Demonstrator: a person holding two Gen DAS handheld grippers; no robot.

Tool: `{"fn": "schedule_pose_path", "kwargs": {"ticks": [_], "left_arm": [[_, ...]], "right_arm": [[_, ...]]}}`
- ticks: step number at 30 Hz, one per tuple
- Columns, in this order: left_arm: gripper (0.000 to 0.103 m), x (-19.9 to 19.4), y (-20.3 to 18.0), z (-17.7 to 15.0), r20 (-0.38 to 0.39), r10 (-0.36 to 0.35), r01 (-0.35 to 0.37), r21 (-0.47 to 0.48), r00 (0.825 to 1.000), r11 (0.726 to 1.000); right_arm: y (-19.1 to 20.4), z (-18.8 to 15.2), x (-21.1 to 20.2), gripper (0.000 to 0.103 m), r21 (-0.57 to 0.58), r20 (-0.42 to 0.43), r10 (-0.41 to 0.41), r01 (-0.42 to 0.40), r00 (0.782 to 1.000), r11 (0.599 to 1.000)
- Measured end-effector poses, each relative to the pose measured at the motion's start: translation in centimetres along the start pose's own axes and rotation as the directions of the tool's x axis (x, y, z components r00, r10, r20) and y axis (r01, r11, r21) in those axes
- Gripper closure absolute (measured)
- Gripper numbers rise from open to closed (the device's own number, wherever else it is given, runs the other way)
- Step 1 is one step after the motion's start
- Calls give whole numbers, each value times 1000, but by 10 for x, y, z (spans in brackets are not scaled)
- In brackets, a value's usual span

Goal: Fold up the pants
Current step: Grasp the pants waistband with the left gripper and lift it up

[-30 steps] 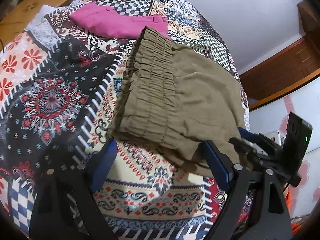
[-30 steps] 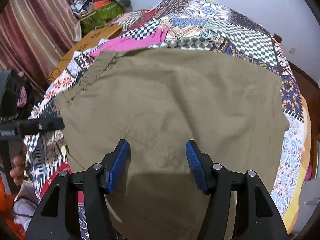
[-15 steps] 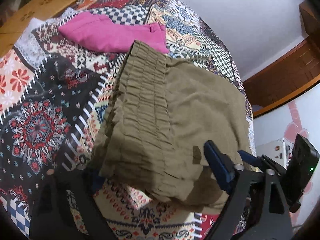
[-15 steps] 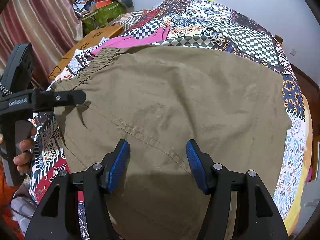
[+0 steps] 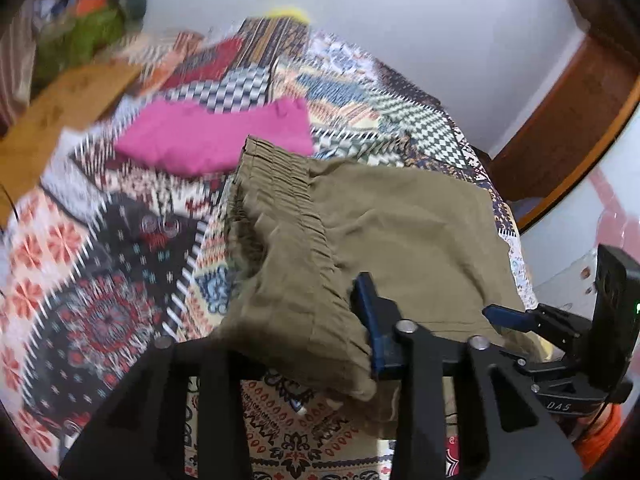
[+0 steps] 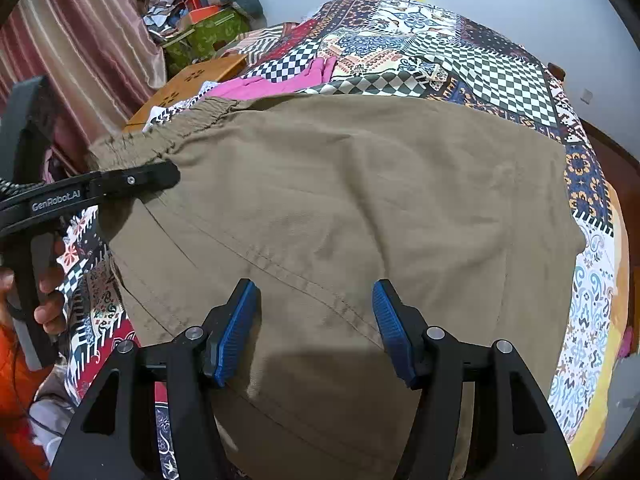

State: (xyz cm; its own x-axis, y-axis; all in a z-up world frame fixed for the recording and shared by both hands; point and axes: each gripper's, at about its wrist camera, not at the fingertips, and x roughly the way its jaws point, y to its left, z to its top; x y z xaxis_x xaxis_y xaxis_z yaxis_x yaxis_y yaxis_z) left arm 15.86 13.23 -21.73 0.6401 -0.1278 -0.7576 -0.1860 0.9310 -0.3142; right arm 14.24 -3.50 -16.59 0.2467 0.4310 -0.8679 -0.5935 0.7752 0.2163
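Observation:
Olive-brown pants (image 6: 360, 208) lie spread on a patchwork bedspread (image 6: 460, 60), with their gathered elastic waistband (image 5: 280, 184) at the left. My left gripper (image 5: 320, 336) is shut on the near corner of the waistband and lifts it off the bed; the cloth hides its left finger. It also shows in the right wrist view (image 6: 132, 184), clamped on the waistband edge. My right gripper (image 6: 314, 328) is open and empty, and hovers just above the pants near a stitched seam. It shows at the lower right of the left wrist view (image 5: 520, 320).
Folded pink pants (image 5: 216, 136) lie on the bedspread beyond the waistband. A wooden board (image 6: 188, 84) and a pile of bags (image 6: 204, 24) stand at the bed's far left by a striped curtain (image 6: 80, 48). A wooden door frame (image 5: 580, 100) is at the right.
My left gripper closed on the waistband corner and lifted it, and the view tilted up. The right gripper stayed open over the pants.

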Motion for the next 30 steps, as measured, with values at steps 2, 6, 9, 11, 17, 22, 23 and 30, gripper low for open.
{"fn": "schedule_pose_path", "kwargs": {"ticks": [2, 6, 9, 11, 17, 22, 23, 30], "left_arm": [[73, -7, -10, 3, 31, 20, -22, 46, 999, 999], [74, -21, -30, 11, 91, 51, -63, 140, 995, 988], [74, -31, -48, 16, 133, 63, -89, 204, 989, 975], [74, -36, -60, 18, 157, 66, -103, 241, 985, 965], [75, -49, -99, 23, 212, 46, -119, 347, 976, 930], [75, -51, -126, 28, 198, -15, -64, 386, 980, 920], [75, -51, -130, 29, 191, -28, -50, 392, 981, 918], [75, -49, -163, 26, 161, -70, -7, 434, 984, 901]], "right_arm": [[-3, 0, -3, 46, 19, 5, 9, -9, 1000, 1000], [-14, 0, -13, 46, 64, 33, 3, -5, 999, 998], [-24, -1, -25, 46, 92, 63, -11, 5, 998, 996], [-33, -2, -36, 46, 112, 87, -27, 17, 996, 994], [-63, -18, -56, 46, 187, 114, -80, 58, 990, 981], [-82, -40, -55, 46, 232, 84, -92, 71, 992, 970], [-85, -44, -52, 46, 240, 75, -91, 70, 993, 968], [-89, -61, -32, 46, 263, 36, -57, 46, 998, 964]]}}
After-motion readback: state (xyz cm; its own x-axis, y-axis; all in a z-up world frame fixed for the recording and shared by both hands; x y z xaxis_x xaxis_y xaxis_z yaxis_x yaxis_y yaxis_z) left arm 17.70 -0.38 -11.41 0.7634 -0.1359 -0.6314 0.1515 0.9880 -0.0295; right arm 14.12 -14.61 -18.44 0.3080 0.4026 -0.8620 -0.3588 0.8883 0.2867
